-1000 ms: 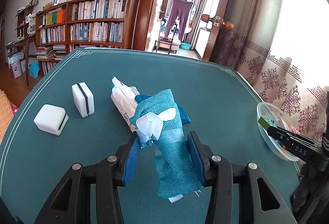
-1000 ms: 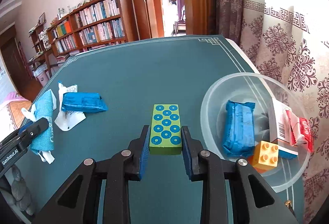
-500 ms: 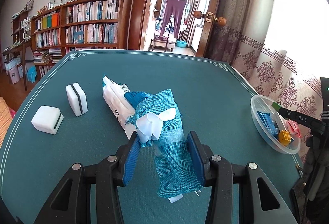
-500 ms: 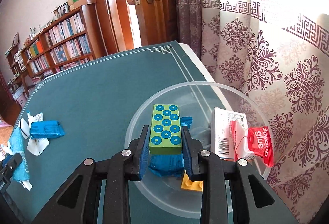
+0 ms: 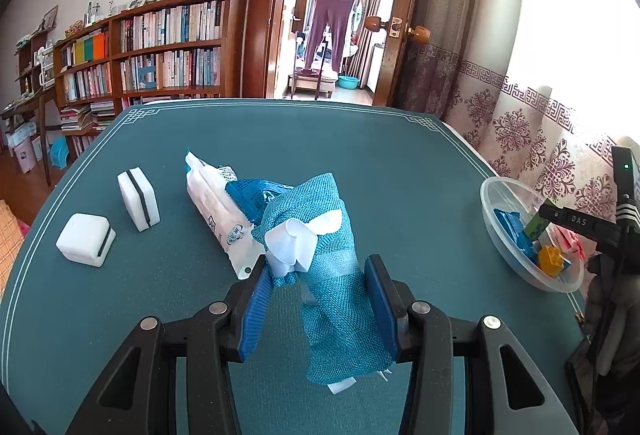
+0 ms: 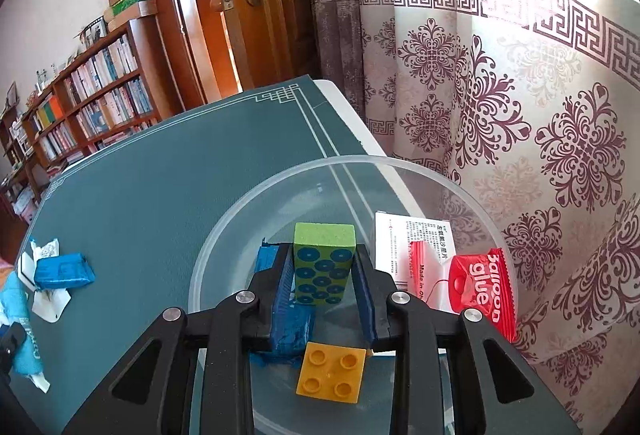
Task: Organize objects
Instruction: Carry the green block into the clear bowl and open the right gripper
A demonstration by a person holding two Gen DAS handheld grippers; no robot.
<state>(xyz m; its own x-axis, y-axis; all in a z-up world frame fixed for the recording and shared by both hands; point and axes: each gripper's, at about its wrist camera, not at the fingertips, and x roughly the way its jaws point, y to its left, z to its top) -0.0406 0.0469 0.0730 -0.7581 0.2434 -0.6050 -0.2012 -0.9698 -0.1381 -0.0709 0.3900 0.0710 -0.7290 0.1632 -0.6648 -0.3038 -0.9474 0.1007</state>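
Fingers of the right gripper (image 6: 324, 277) are closed on the green block (image 6: 323, 262), whose long axis runs forward along them, its far end tipped up; fingers of the left gripper (image 5: 318, 305) are closed on a teal mesh pouch (image 5: 332, 275) held above the bench (image 5: 360, 155). Largest to smallest: the bench, covered in dark teal with a white border line; the clear plastic bowl (image 6: 224, 235) near its curtain-side edge, directly beneath the right gripper; the white tissue pack (image 5: 212, 203) and two white sponges (image 5: 138, 197) near the left gripper; inside the bowl, a white card (image 6: 416, 235), a red balloon-glue packet (image 6: 480, 291), a blue wrapper (image 6: 290, 331) and a yellow brick (image 6: 332, 371). The governing relation is vertical: the green block hangs over the bowl's interior, so release appears to need only an opening of the right gripper, the nearer of the two.
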